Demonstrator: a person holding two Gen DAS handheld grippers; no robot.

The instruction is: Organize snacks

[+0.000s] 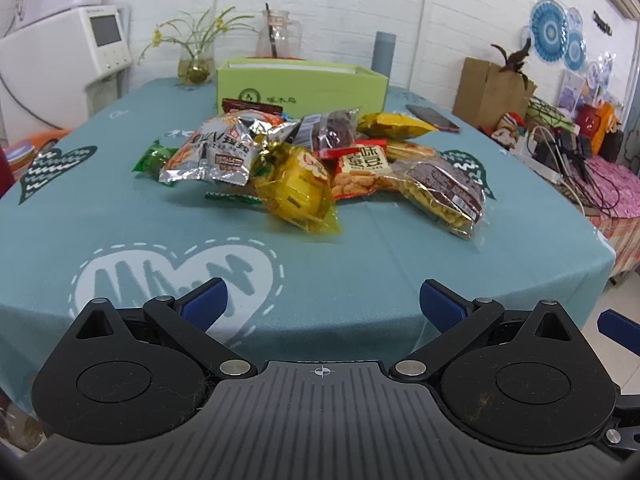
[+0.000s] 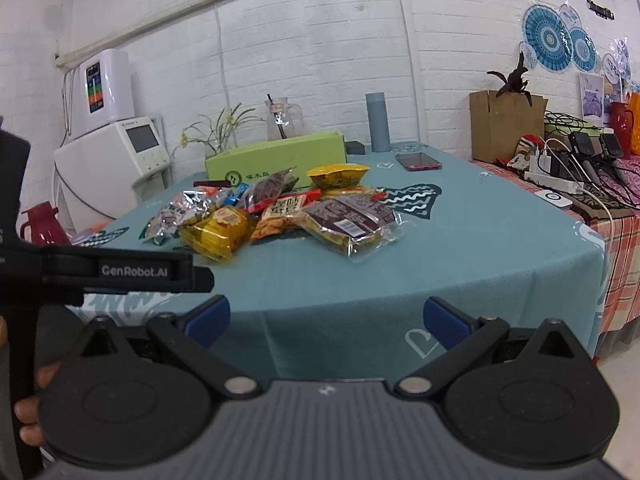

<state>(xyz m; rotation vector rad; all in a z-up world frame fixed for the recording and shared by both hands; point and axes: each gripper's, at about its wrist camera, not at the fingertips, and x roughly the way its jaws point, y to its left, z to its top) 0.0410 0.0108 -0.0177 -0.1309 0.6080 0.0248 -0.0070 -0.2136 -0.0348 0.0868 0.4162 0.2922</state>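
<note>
- My left gripper point(image 1: 323, 300) and right gripper point(image 2: 326, 316): fingers spread wide, holding nothing.
- I see the snack pile point(image 1: 320, 160) mid-surface, just before the green box point(image 1: 302, 86).

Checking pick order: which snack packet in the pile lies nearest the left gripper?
The translucent yellow packet, at the pile's front edge; every other packet lies farther back toward the green box.

The green box point(image 1: 300, 84) hides the lower part of the glass pitcher point(image 1: 278, 36) behind it. Several snack packets point(image 1: 256, 110) lie half buried in the pile before the box, their labels unreadable.
</note>
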